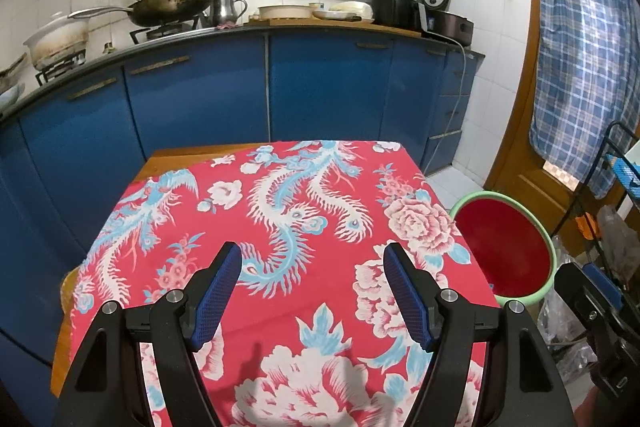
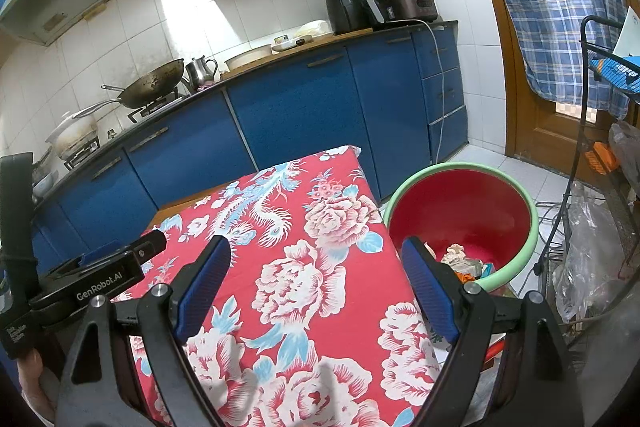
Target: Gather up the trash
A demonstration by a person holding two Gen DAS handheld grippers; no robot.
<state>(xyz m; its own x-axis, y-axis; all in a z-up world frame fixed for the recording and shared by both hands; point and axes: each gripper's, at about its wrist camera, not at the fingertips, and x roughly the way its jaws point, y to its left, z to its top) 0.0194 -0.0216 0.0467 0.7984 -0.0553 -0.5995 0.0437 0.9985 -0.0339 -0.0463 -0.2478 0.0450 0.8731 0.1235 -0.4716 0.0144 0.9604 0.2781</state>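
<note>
A red bin with a green rim (image 2: 464,215) stands on the floor right of the table; crumpled paper and scraps of trash (image 2: 460,259) lie in its bottom. The bin also shows in the left wrist view (image 1: 508,247), where its contents are hidden. My left gripper (image 1: 312,259) is open and empty above the red floral tablecloth (image 1: 280,227). My right gripper (image 2: 316,255) is open and empty above the cloth's right edge, its right finger over the bin. No trash shows on the cloth (image 2: 312,267). The left gripper's body (image 2: 100,279) shows at the left of the right wrist view.
Blue kitchen cabinets (image 1: 240,87) run behind the table, with a wok (image 1: 172,7), kettle and appliances on the counter. A wire rack (image 2: 592,147) with plastic bags stands right of the bin. A wooden door with a plaid cloth (image 1: 580,47) is at the far right.
</note>
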